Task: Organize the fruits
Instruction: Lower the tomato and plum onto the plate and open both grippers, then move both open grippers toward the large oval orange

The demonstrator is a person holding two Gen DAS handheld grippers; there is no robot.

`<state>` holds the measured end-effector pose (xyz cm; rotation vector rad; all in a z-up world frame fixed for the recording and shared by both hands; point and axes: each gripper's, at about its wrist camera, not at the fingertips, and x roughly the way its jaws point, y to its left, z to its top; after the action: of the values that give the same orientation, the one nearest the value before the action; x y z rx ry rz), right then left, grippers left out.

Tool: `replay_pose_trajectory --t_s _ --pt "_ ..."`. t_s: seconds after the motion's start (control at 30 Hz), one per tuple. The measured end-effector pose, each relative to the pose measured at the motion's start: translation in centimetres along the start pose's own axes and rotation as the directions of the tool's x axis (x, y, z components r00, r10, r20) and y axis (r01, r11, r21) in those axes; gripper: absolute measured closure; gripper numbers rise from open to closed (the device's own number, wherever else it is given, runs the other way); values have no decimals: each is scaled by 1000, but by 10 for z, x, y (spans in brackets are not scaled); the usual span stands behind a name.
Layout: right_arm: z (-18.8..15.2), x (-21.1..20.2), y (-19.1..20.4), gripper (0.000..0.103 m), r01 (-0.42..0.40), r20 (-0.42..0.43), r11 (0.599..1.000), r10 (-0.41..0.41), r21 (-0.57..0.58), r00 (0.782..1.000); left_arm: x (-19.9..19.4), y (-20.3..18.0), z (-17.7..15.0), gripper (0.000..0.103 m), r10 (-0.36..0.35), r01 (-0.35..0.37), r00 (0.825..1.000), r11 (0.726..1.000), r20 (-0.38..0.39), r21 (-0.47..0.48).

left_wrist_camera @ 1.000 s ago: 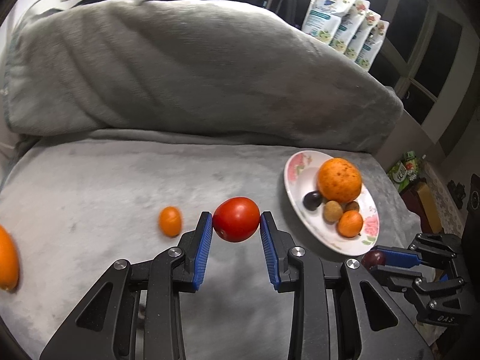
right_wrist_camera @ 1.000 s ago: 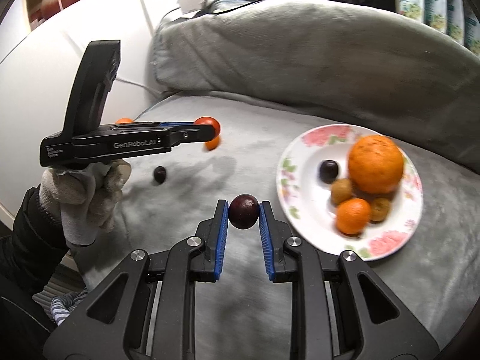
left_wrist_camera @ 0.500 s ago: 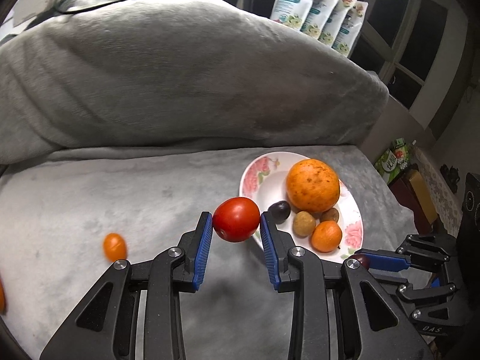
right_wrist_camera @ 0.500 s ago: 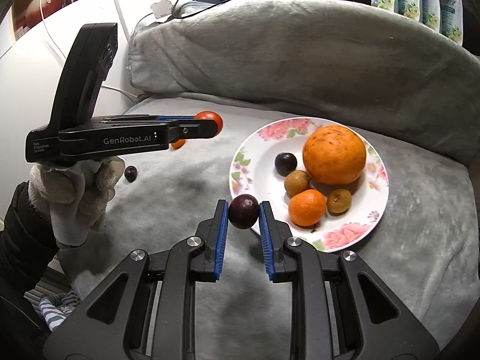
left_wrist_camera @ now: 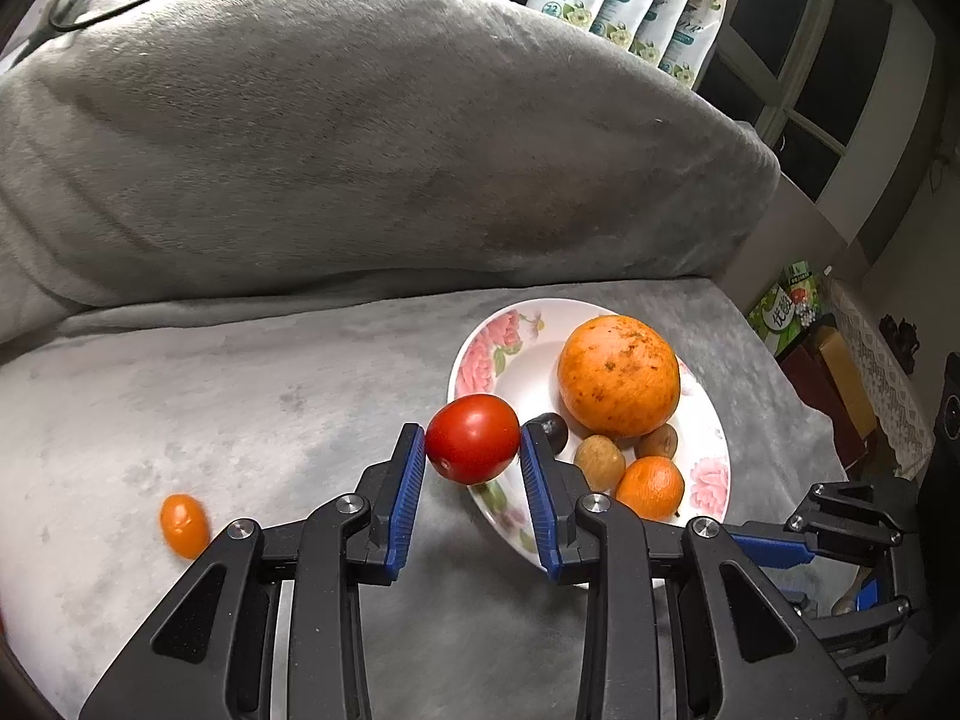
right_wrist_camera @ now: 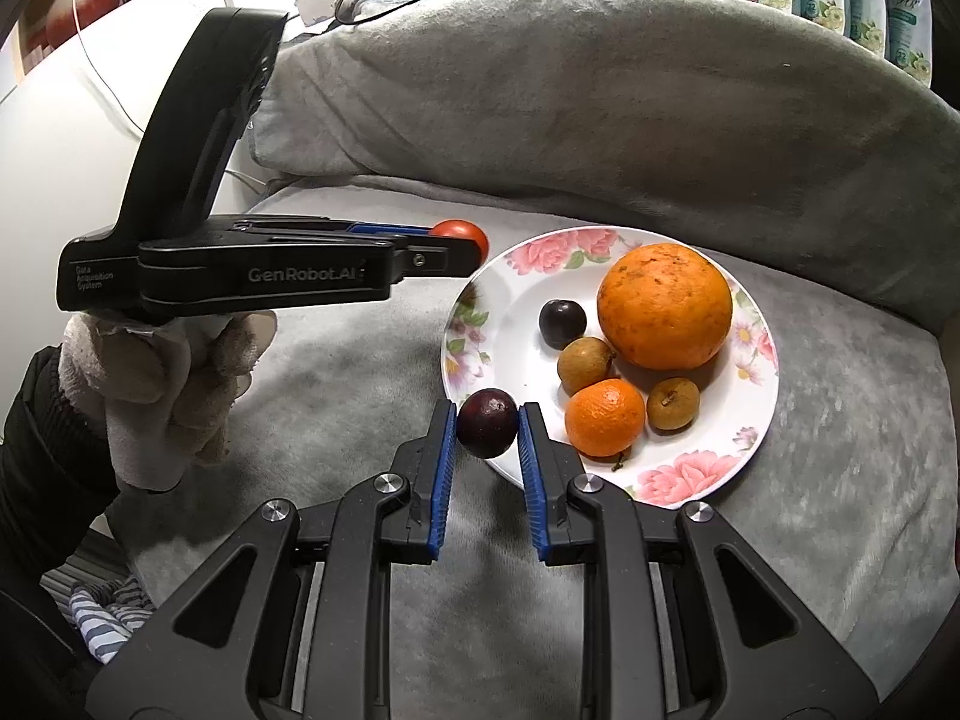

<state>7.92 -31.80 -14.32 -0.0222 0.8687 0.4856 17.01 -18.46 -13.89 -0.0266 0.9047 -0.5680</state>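
Fruits were mid-delivery: my left gripper [left_wrist_camera: 473,450] clamped a red tomato [left_wrist_camera: 473,438] over the floral plate's [right_wrist_camera: 708,480] near rim, my right gripper [right_wrist_camera: 487,433] clamped a dark plum [right_wrist_camera: 487,423] there too. Next, I judged, each needed lowering into bare plate beside the big orange [right_wrist_camera: 665,305], then releasing. One kumquat [left_wrist_camera: 183,525] lay loose on the grey blanket [left_wrist_camera: 270,420] covering a sofa

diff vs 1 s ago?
Both grippers closed in on the plate: left gripper brought the tomato to its near rim, right gripper brought the dark plum to its edge. Grips unchanged; the plate's five fruits undisturbed.
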Motion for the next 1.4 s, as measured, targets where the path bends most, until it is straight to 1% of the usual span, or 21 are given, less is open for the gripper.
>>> replay_pose_trajectory --t_s 0.47,0.5,0.53,0.6,0.63,0.67,0.7,0.73,0.77,0.8,0.87,0.9,0.93,0.97,1.03,1.23,1.4 --pt "2 7 0 81 8 -7 1000 -8 -8 1000 6 -5 3 71 3 -2 1000 1000 -14 23" --pt "2 7 0 81 8 -8 1000 -8 -8 1000 6 -6 3 69 3 -2 1000 1000 -14 25" --pt "2 7 0 81 9 -8 1000 -9 -8 1000 5 -7 3 64 1 -1 1000 1000 -11 27" --pt "2 7 -1 74 11 -5 1000 -11 -6 1000 5 -8 4 62 -1 1 1000 1000 -6 31" --pt "3 7 -1 65 12 -1 1000 -12 -5 1000 4 -9 5 62 -1 1 1000 999 -4 34" --pt "3 7 -1 60 13 3 1000 -13 -3 1000 4 -9 5 62 0 0 1000 999 -2 36" --pt "3 6 -2 59 13 8 1000 -13 -2 1000 4 -9 5 59 1 -1 1000 999 -1 37" --pt "4 5 -2 57 14 12 1000 -14 -1 1000 4 -10 5 50 4 -4 1000 999 1 38" --pt "4 5 -2 52 16 14 1000 -16 -1 1000 3 -10 5 46 7 -7 1000 999 5 36" --pt "3 4 -2 48 19 18 1000 -19 -1 1000 2 -10 5 41 6 -7 1000 999 11 35" --pt "3 2 -1 47 22 24 1000 -22 -3 999 1 -10 5 39 3 -4 1000 999 14 34" --pt "3 2 -1 46 21 24 1000 -21 -4 999 0 -10 5 31 4 -5 1000 999 14 33" --pt "3 2 -1 42 20 24 1000 -20 -4 1000 0 -10 5 25 7 -7 1000 999 14 32" --pt "3 2 -1 31 20 25 1000 -20 -4 999 -1 -10 5 25 10 -10 1000 999 18 31" --pt "2 1 0 24 24 37 1000 -23 -6 999 -2 -11 5 25 7 -8 1000 1000 19 29" --pt "3 0 1 24 15 36 1000 -15 -3 999 -3 -12 5 23 17 -17 1000 1000 6 21" --pt "2 0 5 24 17 26 1000 -17 -18 1000 -9 -11 3 23 22 -22 1000 1000 15 15"
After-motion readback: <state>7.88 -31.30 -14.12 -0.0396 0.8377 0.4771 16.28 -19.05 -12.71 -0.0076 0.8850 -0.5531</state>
